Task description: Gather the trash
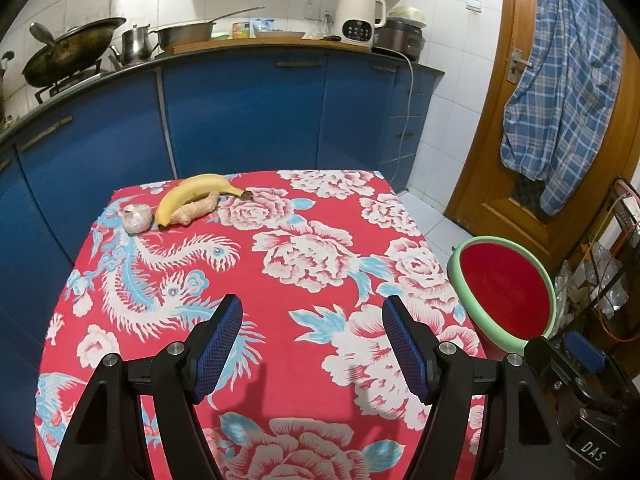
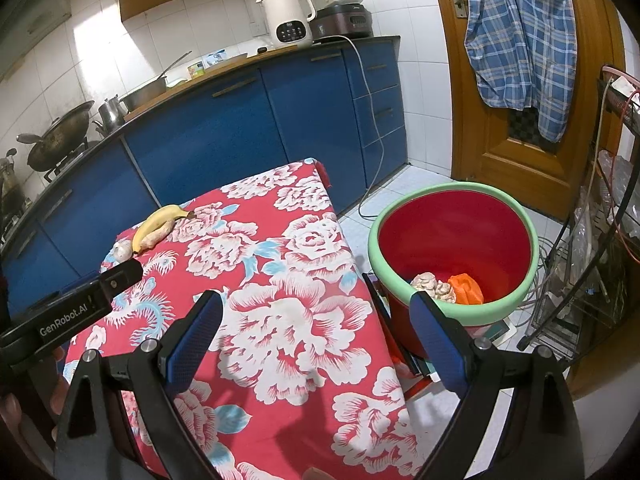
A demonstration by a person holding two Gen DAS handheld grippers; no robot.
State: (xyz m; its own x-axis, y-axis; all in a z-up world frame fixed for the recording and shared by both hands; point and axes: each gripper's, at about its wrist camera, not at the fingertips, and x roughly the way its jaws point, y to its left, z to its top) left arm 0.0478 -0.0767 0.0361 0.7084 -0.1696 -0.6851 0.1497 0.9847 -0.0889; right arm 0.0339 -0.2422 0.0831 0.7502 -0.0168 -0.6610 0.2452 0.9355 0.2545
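A red bucket with a pale green rim (image 2: 454,196) stands on the floor right of the table; in the left wrist view the bucket (image 1: 504,288) shows only partly. At its bottom lie a crumpled whitish wad (image 2: 434,286) and an orange scrap (image 2: 466,288). My left gripper (image 1: 312,312) hovers open over the red floral tablecloth (image 1: 304,240), nothing between its blue pads. My right gripper (image 2: 316,300) is open too, above the table's right edge, empty. A banana (image 1: 192,192), a ginger root (image 1: 198,210) and a garlic bulb (image 1: 136,218) lie at the table's far left corner.
Blue cabinets (image 1: 240,112) run behind the table, with a wok (image 1: 68,54), pots and a white kettle (image 1: 358,14) on the counter. A wooden door (image 2: 500,120) with a hanging plaid shirt stands at right. A wire rack (image 2: 592,260) with cables is beside the bucket.
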